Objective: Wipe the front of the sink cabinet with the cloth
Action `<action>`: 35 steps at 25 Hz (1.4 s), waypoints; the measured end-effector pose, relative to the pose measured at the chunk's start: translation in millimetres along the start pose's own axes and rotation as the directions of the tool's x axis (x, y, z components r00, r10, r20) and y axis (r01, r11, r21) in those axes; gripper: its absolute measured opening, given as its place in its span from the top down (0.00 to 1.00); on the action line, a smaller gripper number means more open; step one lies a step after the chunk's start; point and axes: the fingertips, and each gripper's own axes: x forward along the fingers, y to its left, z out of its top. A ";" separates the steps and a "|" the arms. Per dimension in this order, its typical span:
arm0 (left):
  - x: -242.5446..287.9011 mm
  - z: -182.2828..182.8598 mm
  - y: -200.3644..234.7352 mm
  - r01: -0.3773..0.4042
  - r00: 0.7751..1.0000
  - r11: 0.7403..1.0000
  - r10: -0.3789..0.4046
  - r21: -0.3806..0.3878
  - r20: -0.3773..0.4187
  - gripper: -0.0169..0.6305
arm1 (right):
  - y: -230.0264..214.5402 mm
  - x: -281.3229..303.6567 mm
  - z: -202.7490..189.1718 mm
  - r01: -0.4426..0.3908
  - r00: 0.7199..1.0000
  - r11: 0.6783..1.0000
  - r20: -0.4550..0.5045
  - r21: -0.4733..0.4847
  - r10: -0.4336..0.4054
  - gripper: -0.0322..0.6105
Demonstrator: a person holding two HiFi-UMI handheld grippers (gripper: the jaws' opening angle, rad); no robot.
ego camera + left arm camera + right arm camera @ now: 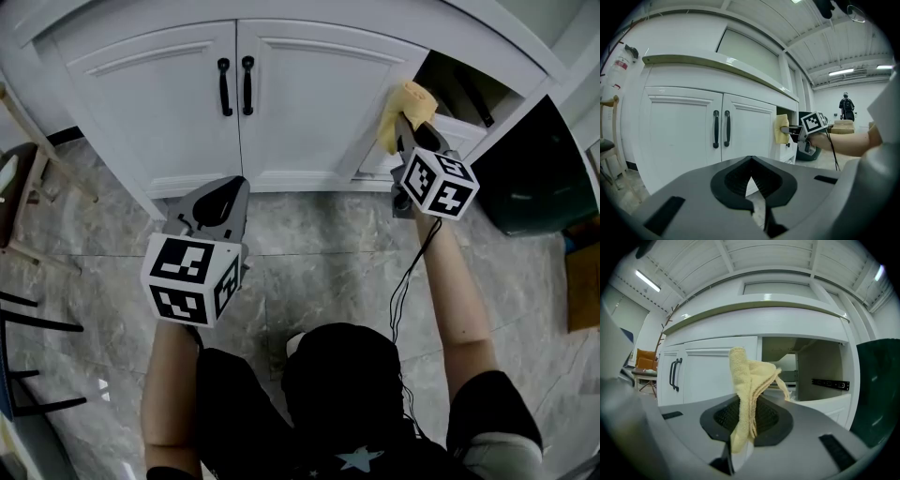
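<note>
beside the open compartment (464,84) at the right end of the white sink cabinet (309,112), the right gripper (406,131) holds a yellow cloth (410,105) up against the front. its own view shows the jaws clamped on the cloth's lower folds, with the rest standing up bunched between them. from the left gripper view the cloth looks pressed onto the narrow strip between the right door and the compartment, though actual contact is hard to confirm. the left gripper (217,202) hangs low before the doors, over the tiled floor (319,244). its jaws are together with nothing between them, and it touches nothing. no damp streaks or marks show on the paint, so what has been wiped cannot be read. judging from where the cloth sits, the wipe is under way at the right end. both panelled doors with their black handles (235,86), plus the lower rail, look like the ground left to cover.
</note>
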 end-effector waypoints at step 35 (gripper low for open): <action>-55.8 -33.0 64.9 -0.151 0.988 0.988 0.151 -0.040 -0.014 0.95 | 243.7 64.6 -65.7 -0.427 0.903 0.903 -0.068 -0.049 0.424 0.85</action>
